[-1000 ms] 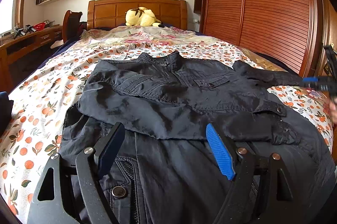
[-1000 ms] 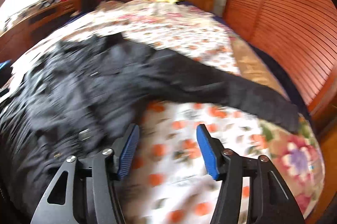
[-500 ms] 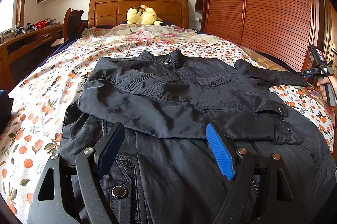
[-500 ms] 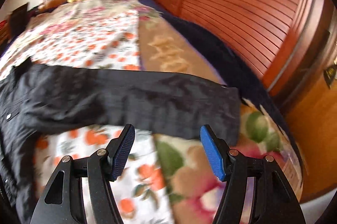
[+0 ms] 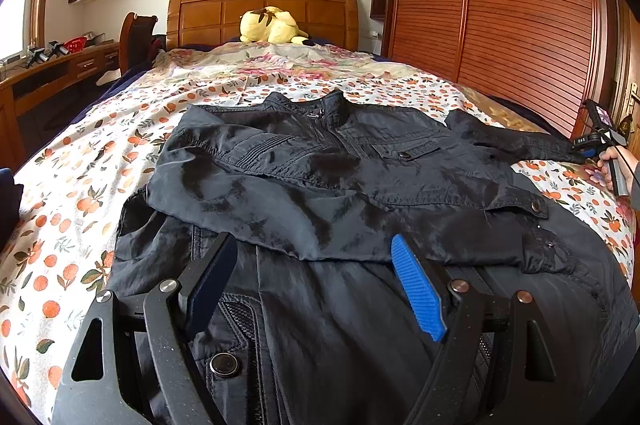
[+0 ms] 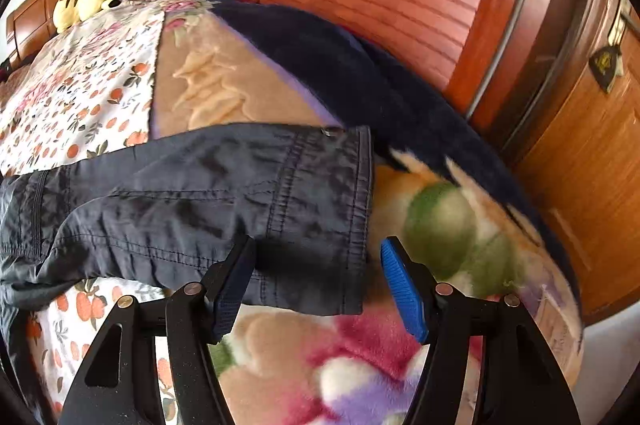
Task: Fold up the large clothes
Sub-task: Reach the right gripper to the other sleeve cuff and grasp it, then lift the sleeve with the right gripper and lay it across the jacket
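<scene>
A black jacket (image 5: 328, 181) lies spread on the floral bed, one sleeve folded across its chest. My left gripper (image 5: 312, 281) is open and empty, hovering over the jacket's lower front. The other sleeve (image 5: 516, 141) stretches to the right. In the right wrist view that sleeve's cuff (image 6: 320, 201) lies flat on the blanket, and my right gripper (image 6: 316, 281) is open with the cuff edge between its fingers. The right gripper also shows at the far right in the left wrist view (image 5: 600, 141).
A floral sheet (image 5: 100, 153) covers the bed; a plush blanket (image 6: 440, 225) hangs at its right side. A yellow plush toy (image 5: 272, 29) sits by the headboard. A slatted wooden wardrobe (image 5: 500, 5) stands on the right, a desk (image 5: 48, 73) on the left.
My right gripper has swung right along the outstretched sleeve and closed in on its cuff. The left gripper has barely moved.
</scene>
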Demonstrator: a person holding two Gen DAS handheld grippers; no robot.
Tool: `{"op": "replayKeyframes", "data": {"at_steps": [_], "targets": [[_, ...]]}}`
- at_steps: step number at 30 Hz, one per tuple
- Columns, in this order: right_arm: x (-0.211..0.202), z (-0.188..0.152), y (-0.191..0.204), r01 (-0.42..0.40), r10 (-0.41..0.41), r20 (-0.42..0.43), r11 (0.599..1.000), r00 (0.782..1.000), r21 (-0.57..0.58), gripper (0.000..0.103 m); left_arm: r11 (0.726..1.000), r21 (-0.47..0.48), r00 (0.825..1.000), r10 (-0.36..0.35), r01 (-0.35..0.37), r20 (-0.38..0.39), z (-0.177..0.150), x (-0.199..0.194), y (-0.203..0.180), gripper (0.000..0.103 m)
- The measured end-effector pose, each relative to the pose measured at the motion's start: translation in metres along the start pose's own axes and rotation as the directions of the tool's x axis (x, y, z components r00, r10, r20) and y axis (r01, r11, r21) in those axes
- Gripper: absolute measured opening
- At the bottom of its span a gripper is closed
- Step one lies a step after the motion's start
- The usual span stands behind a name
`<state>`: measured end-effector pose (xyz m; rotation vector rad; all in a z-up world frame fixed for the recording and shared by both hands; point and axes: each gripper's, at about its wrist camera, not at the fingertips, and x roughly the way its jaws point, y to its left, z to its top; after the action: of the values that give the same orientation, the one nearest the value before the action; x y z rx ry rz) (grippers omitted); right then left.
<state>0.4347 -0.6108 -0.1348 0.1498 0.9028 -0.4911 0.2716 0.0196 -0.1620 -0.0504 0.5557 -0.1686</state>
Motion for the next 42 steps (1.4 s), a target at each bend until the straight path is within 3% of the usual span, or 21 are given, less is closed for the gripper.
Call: {"op": "replayKeyframes", "data": {"at_steps": [7, 13, 15, 20, 25, 29, 38, 42], "targets": [[0.014, 0.002, 0.003, -0.010, 0.010, -0.017, 1.000, 1.000, -0.004, 0.069, 1.000, 0.001, 1.000, 0.001, -0.001, 0.000, 0.000, 0.000, 0.001, 0.080], [0.010, -0.003, 0.023, -0.041, 0.038, -0.024, 0.990, 0.999, -0.137, 0.020, 1.000, 0.000, 1.000, 0.000, 0.000, 0.000, 0.000, -0.001, 0.000, 0.080], [0.000, -0.003, 0.030, -0.039, 0.040, 0.001, 0.985, 0.999, -0.170, 0.014, 1.000, 0.000, 1.000, 0.000, 0.000, 0.000, 0.000, -0.001, 0.000, 0.080], [-0.056, 0.008, 0.047, -0.051, 0.082, 0.144, 0.977, 0.986, -0.208, 0.013, 1.000, -0.003, 1.000, -0.002, 0.002, 0.004, 0.000, -0.001, 0.000, 0.080], [-0.132, 0.020, 0.078, -0.077, 0.164, 0.278, 0.951, 0.947, -0.298, 0.013, 1.000, -0.006, 1.000, -0.003, 0.003, 0.011, 0.001, -0.003, 0.001, 0.080], [-0.193, 0.020, 0.111, -0.103, 0.251, 0.358, 0.917, 0.899, -0.385, 0.013, 1.000, -0.005, 1.000, -0.003, 0.003, 0.016, 0.002, -0.005, 0.002, 0.080], [-0.301, -0.005, 0.179, -0.181, 0.454, 0.418, 0.818, 0.787, -0.546, 0.013, 1.000, -0.013, 1.000, -0.014, 0.015, 0.026, 0.001, -0.008, 0.001, 0.080], [-0.340, -0.021, 0.207, -0.220, 0.549, 0.418, 0.758, 0.724, -0.614, 0.013, 0.999, -0.023, 0.999, -0.027, 0.028, 0.037, 0.001, -0.014, 0.004, 0.080]]}}
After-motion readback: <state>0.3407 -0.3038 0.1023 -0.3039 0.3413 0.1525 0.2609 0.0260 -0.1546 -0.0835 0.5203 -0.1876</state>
